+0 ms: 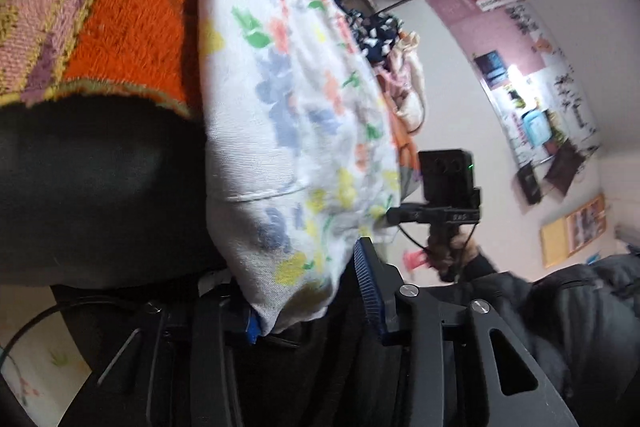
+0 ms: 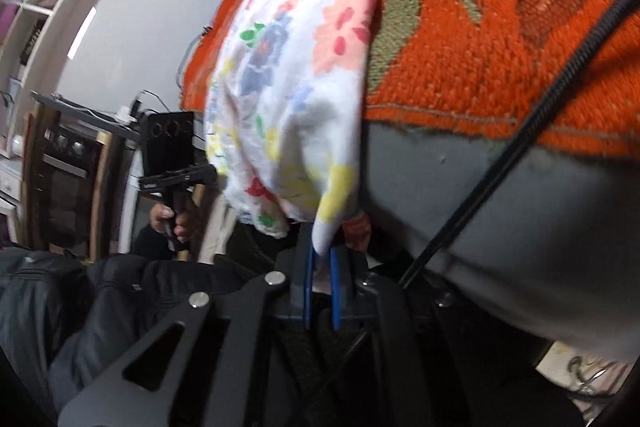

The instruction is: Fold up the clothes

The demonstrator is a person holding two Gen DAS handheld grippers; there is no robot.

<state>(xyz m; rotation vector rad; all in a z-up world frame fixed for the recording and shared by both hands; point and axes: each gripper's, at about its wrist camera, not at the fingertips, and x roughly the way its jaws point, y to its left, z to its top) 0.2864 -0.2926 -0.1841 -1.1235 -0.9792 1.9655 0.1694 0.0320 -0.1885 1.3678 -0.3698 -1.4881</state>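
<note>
The right hand-held gripper (image 2: 321, 291) is clenched on a corner of the floral cloth (image 2: 296, 75); the left hand-held gripper (image 1: 312, 291) has cloth between its parted jaws; the cloth runs forward over the orange blanket (image 2: 500, 39), both ends equally near.

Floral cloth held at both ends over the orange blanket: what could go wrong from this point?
1. The left gripper has the floral cloth between pads that stand apart, so that corner may slip out.
2. The right gripper pinches only a thin tip, which could pull free under tension.
3. A black cable crosses the orange blanket beside the cloth and might snag.
</note>
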